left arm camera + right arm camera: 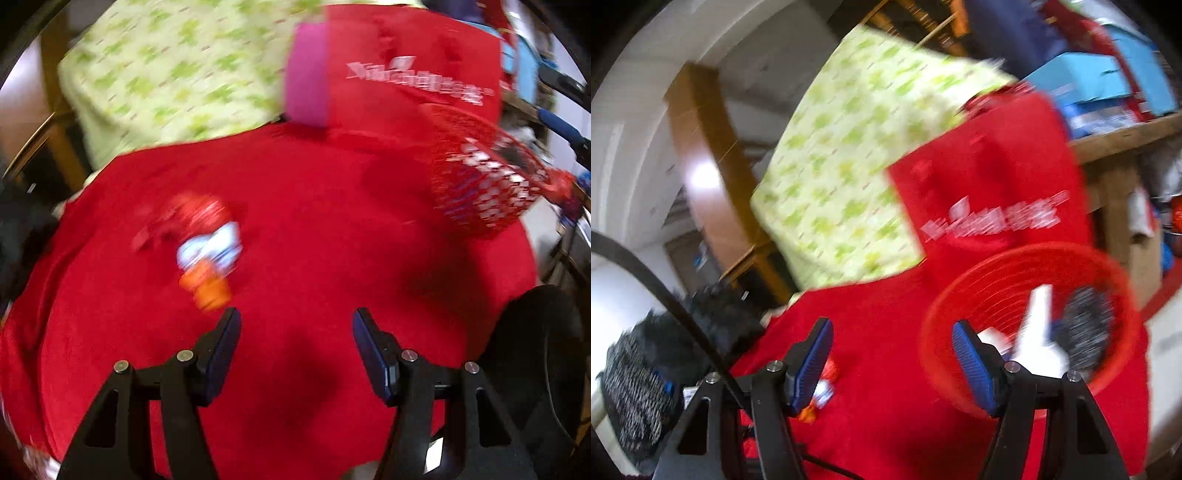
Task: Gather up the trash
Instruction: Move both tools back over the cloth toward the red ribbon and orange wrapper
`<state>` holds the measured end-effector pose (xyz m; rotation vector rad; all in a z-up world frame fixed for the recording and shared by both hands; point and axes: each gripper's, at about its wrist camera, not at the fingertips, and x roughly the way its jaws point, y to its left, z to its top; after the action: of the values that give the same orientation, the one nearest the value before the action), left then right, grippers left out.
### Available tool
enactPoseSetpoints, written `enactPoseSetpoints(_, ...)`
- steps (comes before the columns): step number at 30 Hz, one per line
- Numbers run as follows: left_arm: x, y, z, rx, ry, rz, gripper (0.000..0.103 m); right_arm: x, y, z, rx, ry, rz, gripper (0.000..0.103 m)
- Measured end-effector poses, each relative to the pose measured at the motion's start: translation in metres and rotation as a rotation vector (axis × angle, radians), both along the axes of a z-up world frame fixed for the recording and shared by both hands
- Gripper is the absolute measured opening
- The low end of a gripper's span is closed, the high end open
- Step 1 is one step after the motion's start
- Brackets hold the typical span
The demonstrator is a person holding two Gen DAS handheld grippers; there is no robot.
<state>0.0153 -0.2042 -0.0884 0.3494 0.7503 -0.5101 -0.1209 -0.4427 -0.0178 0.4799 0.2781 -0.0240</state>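
Both views heavily motion-blurred.

Left gripper (296,325): jaws spread wide, nothing between them, hovering over a red cloth (314,229) that covers the table. Just ahead of the left-hand fingertip, lying on the cloth: a crumpled wrapper (201,247) in red, white and orange (print unreadable through the blur). Far right on the cloth: a red mesh basket (480,177), seen from the side, with white-patterned scraps showing through the mesh. Behind, a magenta upright object (307,75) (identity unclear) in front of a red bag with white lettering (413,74), and to the left a pale green patterned cushion (170,74). Dark round shape at the lower right edge, not identifiable.

Right gripper (892,345): jaws likewise apart, holding nothing, blue pads visible on the fingers (973,365). Red mesh basket (1030,325) just beyond the right-hand finger, open top facing the camera; inside, a white piece of trash (1036,332) and a dark speckled item (1086,328). Crumpled wrapper (822,391) partly hidden behind the left-hand finger, resting on the red cloth (886,387), well apart from the basket. Pale green patterned cushion (842,166) and red bag with white lettering (993,192) standing behind. Dark speckled fabric (635,391) at the lower left edge.
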Motion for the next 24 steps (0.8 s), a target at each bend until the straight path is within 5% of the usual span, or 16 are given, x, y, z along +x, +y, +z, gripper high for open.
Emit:
enactPoseSetpoints(7, 0.022, 0.066, -0.012, -0.059, 0.021, 0.165, 0.064, 0.072, 0.087, -0.035, -0.095, 0.23, 0.198, 0.071)
enactPoseSetpoints(20, 0.061, 0.137, -0.038, -0.161, 0.083, 0.309, 0.064, 0.15, 0.139, -0.057, -0.061, 0.342, 0.316, 0.069)
enactPoseSetpoints(24, 0.069, 0.155, -0.044, -0.179, 0.098, 0.351, 0.064, 0.184, 0.169, -0.076, -0.071, 0.396, 0.391, 0.059)
